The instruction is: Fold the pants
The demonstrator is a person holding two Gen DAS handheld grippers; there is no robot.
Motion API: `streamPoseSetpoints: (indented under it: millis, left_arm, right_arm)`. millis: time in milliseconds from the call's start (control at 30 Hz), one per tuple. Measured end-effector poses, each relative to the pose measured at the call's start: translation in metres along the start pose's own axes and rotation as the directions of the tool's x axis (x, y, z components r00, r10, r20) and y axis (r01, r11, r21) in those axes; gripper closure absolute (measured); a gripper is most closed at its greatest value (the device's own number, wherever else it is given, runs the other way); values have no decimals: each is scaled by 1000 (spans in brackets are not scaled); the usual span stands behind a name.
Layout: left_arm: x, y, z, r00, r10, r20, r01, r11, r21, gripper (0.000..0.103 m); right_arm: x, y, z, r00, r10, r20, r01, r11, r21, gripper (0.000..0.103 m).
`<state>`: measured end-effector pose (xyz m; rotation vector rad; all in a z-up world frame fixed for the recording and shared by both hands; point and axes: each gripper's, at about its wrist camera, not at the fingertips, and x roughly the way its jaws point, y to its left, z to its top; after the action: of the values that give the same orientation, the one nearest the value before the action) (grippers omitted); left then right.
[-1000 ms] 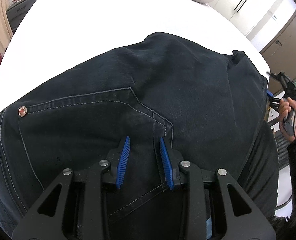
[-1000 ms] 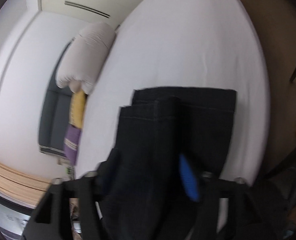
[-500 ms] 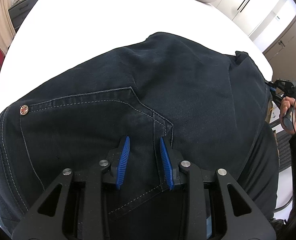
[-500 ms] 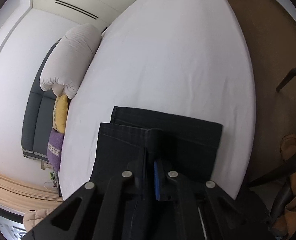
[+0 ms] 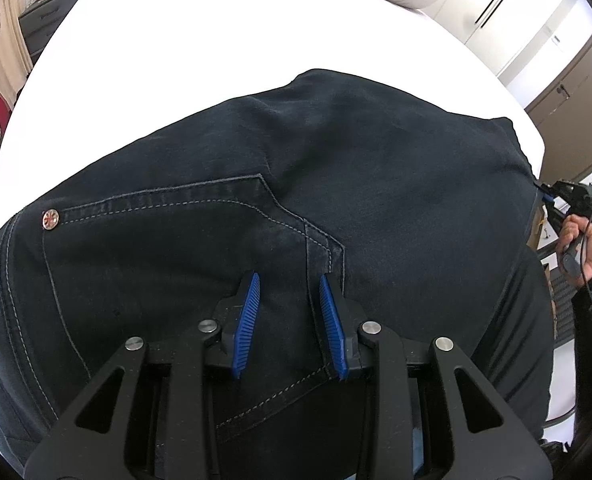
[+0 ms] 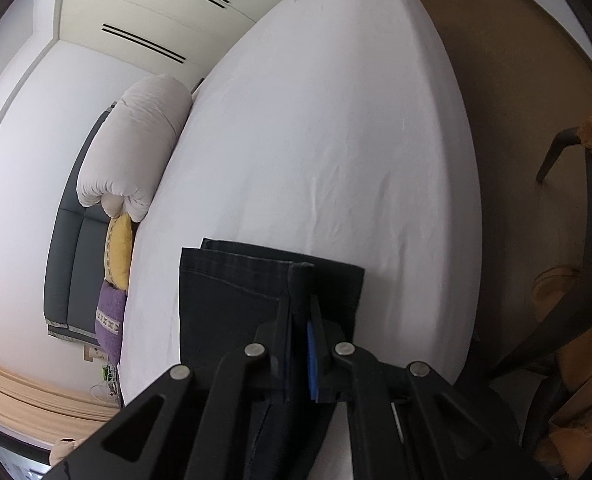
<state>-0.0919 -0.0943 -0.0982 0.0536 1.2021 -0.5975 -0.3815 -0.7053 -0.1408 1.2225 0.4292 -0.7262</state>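
Note:
Dark denim pants (image 5: pixel 336 168) lie spread across a white bed (image 5: pixel 184 40), back pocket and a copper rivet (image 5: pixel 51 218) facing up. My left gripper (image 5: pixel 288 284) is open just above the seat by the pocket corner, holding nothing. My right gripper (image 6: pixel 302 300) is shut on the hem end of the pant legs (image 6: pixel 232 292), which lie stacked near the bed's edge. The right gripper also shows at the far right of the left wrist view (image 5: pixel 568 196), at the pants' far end.
A white rolled duvet (image 6: pixel 136 148), a yellow cushion (image 6: pixel 120 248) and a purple cushion (image 6: pixel 110 320) lie at the head of the bed. A dark chair with orange cloth (image 6: pixel 584 320) stands beside the bed. White wardrobes (image 5: pixel 508 12) line the wall.
The right gripper closed on the pant hems and lowered them toward the bed. The left gripper stayed open over the pocket.

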Motion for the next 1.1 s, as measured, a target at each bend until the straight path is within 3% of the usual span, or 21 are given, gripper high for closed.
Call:
streamPoseSetpoints:
  millis: [200, 467, 533, 567, 600, 667, 733, 833, 900, 1000, 1033, 1100]
  left_arm:
    - [-2, 0, -3, 1000, -28, 11, 28, 1000, 0, 73]
    - [-6, 13, -12, 997, -54, 47, 54, 999, -3, 73]
    - [-9, 17, -16, 997, -58, 50, 59, 998, -8, 73]
    - [-8, 18, -15, 997, -60, 51, 61, 998, -14, 73]
    - [-10, 20, -17, 997, -61, 53, 63, 998, -20, 73]
    - [-13, 21, -18, 997, -58, 54, 59, 998, -21, 73]
    - [-17, 22, -22, 997, -50, 54, 51, 998, -20, 73]
    - [-22, 20, -27, 998, -41, 57, 41, 999, -13, 73]
    - [-22, 19, -29, 998, -39, 57, 39, 999, -12, 73]
    - [-24, 20, -30, 998, -39, 56, 40, 999, -11, 73]
    - [-25, 19, -30, 998, -41, 57, 41, 999, -13, 73]
    - [-26, 20, -31, 997, -46, 62, 48, 999, -22, 73]
  right_arm:
    - [-2, 1, 8, 1000, -18, 18, 18, 999, -32, 96]
    - [18, -3, 7, 999, -37, -31, 33, 993, -114, 96]
    - [8, -8, 16, 1000, -4, -29, 1, 996, -87, 83]
    - [1, -10, 20, 1000, -19, -7, 18, 997, -80, 59]
    - [-12, -15, 26, 996, -72, 51, 75, 996, -57, 46]
    - [-29, -20, 32, 995, -47, 87, 49, 998, -27, 52]
    - [-40, -2, 29, 994, -77, 73, 85, 990, -110, 50]
    - [-38, 52, -10, 998, -15, -61, -7, 938, -346, 50]
    - [-39, 78, -45, 988, 26, -155, -91, 898, -430, 50]
    - [-35, 108, -97, 951, 58, -305, -204, 857, -474, 50]
    - [-32, 113, -117, 916, 87, -391, -269, 857, -440, 50]
    - [-31, 114, -141, 882, 97, -461, -308, 860, -408, 50]
